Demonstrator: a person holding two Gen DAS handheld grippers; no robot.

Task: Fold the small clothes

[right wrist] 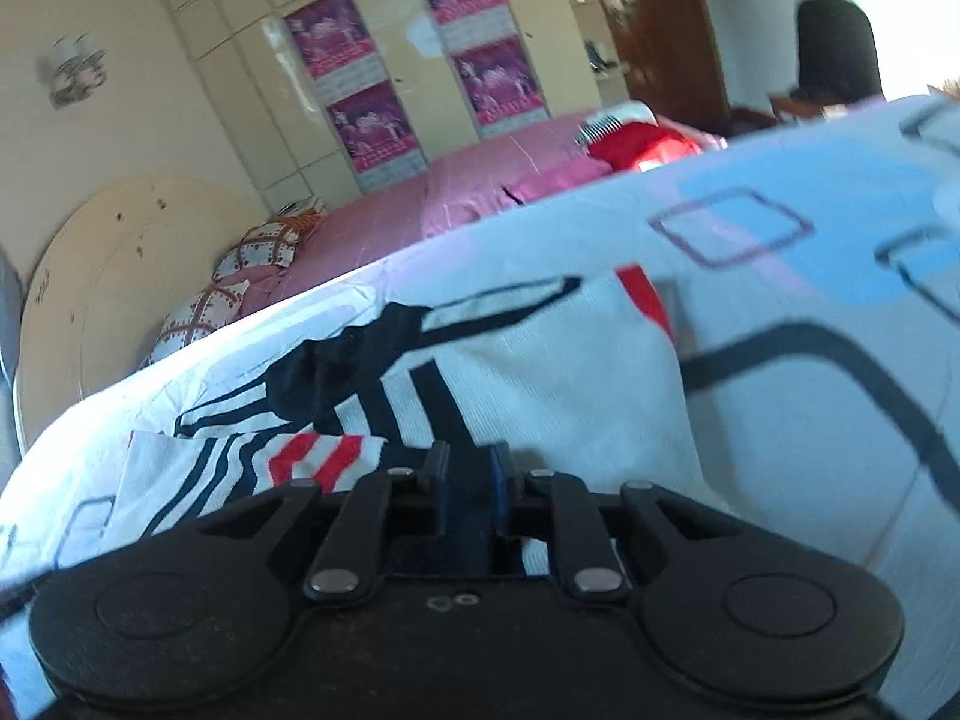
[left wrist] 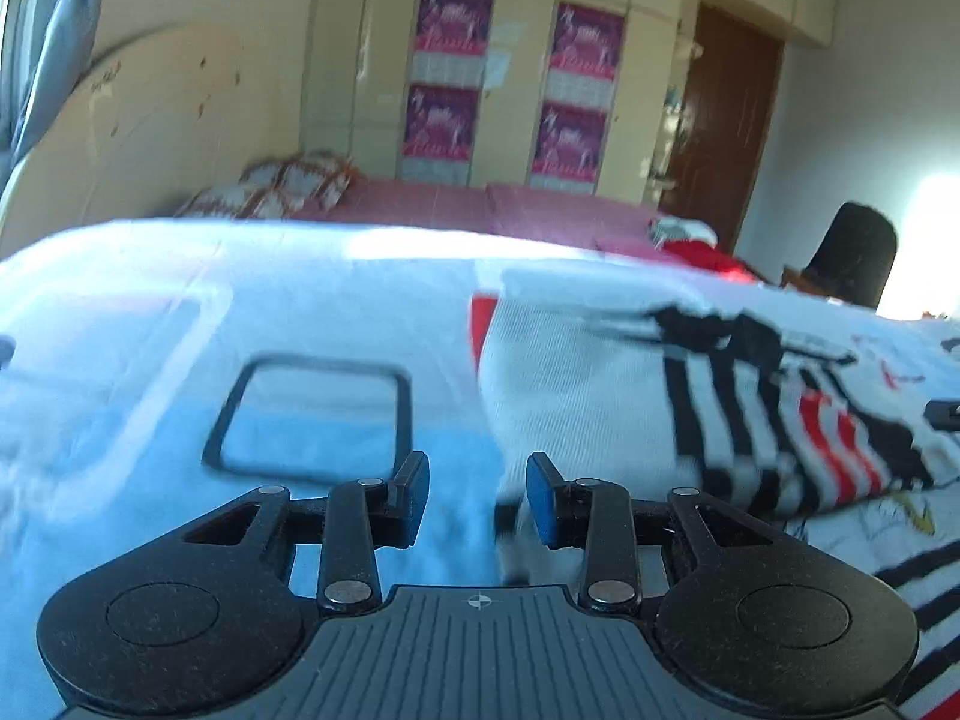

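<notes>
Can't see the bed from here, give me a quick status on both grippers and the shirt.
Left gripper open, nothing between its pads. Right gripper nearly closed, grip on cloth unclear. Striped shirt part folded on the bedsheet. Nothing in the way.

Left gripper (left wrist: 478,495): black linkage arms, silver rivets, blue pads, ribbed grey body. Right gripper (right wrist: 470,483): the same, darker.

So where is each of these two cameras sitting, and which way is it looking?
Left wrist: on the left gripper, looking along its open fingers over the sheet at the striped garment.
Right wrist: on the right gripper, jaws narrow with dark cloth between them, low over the same garment.
Both share the garment, the pink bed and the posters.
</notes>
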